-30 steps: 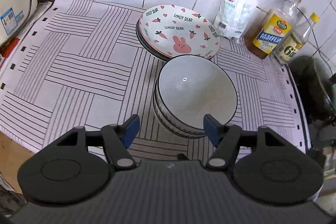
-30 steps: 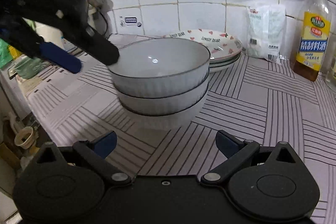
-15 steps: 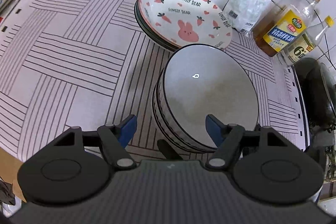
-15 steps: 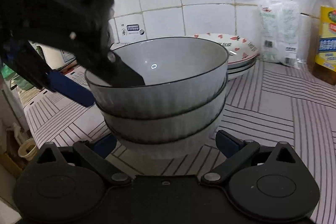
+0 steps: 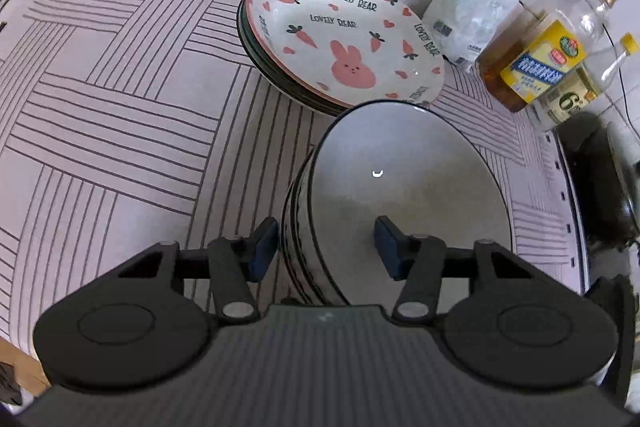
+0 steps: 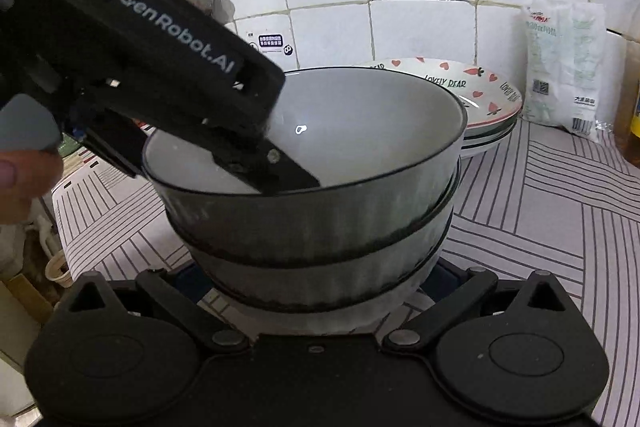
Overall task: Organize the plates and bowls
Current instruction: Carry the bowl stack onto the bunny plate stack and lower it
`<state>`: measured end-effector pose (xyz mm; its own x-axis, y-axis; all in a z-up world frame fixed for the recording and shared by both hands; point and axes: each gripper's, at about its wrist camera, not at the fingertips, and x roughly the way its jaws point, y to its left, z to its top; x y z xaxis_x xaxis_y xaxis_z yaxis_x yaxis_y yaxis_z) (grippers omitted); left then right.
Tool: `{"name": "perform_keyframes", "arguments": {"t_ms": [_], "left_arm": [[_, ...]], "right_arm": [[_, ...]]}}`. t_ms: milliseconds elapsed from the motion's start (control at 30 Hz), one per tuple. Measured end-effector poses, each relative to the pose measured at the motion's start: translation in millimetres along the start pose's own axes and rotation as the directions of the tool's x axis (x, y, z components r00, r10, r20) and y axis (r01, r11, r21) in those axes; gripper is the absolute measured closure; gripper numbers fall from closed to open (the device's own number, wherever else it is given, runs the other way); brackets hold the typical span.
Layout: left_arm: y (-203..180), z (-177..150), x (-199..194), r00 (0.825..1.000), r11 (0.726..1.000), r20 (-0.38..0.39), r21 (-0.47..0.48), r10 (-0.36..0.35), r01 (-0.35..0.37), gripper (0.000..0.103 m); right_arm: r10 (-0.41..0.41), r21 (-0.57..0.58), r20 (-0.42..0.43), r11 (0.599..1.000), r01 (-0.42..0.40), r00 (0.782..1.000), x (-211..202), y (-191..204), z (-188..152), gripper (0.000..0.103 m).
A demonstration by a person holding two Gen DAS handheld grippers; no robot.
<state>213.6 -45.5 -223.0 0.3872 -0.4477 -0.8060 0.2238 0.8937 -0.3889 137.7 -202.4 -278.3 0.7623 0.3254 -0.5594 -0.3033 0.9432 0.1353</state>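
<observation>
Three white bowls with dark rims (image 5: 404, 187) stand nested on the striped mat, in front of a stack of plates topped by a bunny-and-carrot plate (image 5: 344, 39). My left gripper (image 5: 326, 247) straddles the near wall of the bowl stack: one blue pad outside, the other inside the top bowl. Its jaws are closing, and the pads still stand off the wall. In the right wrist view, the inner finger (image 6: 288, 171) reaches down into the top bowl (image 6: 360, 131). My right gripper (image 6: 318, 275) is spread wide around the bottom bowl's base, its fingertips hidden behind it.
A white packet (image 5: 464, 11) and two oil bottles (image 5: 536, 67) stand against the tiled wall at the back right. A dark pan (image 5: 600, 179) sits off the mat's right edge. The striped mat (image 5: 120, 87) stretches away to the left. A person's thumb (image 6: 20, 179) shows at the left.
Both grippers came in closer and lower on the bowl stack. The left one's fingers narrowed and now sit astride the bowl wall. The bottom bowl now lies between the right fingers.
</observation>
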Motion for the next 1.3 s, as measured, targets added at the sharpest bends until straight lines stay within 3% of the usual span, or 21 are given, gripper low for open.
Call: {"name": "perform_keyframes", "arguments": {"t_ms": [167, 367, 900, 1300], "left_arm": [[-1, -3, 2, 0.999, 0.999, 0.034, -0.034, 0.006, -0.005, 0.050], [7, 5, 6, 1.000, 0.997, -0.010, -0.075, -0.026, 0.025, 0.050], [-9, 0, -2, 0.999, 0.997, -0.049, 0.071, -0.014, 0.018, 0.049], [-32, 22, -29, 0.999, 0.985, 0.013, 0.170, -0.030, 0.027, 0.049]], "right_arm": [[0.040, 0.009, -0.031, 0.999, -0.040, 0.999, 5, -8, 5, 0.000], [0.049, -0.008, -0.031, 0.999, -0.049, 0.998, 10, -12, 8, 0.000], [0.032, -0.011, 0.001, 0.999, -0.032, 0.999, -8, -3, -6, 0.000], [-0.003, 0.009, 0.068, 1.000, 0.003, 0.998, -22, -3, 19, 0.000]]}}
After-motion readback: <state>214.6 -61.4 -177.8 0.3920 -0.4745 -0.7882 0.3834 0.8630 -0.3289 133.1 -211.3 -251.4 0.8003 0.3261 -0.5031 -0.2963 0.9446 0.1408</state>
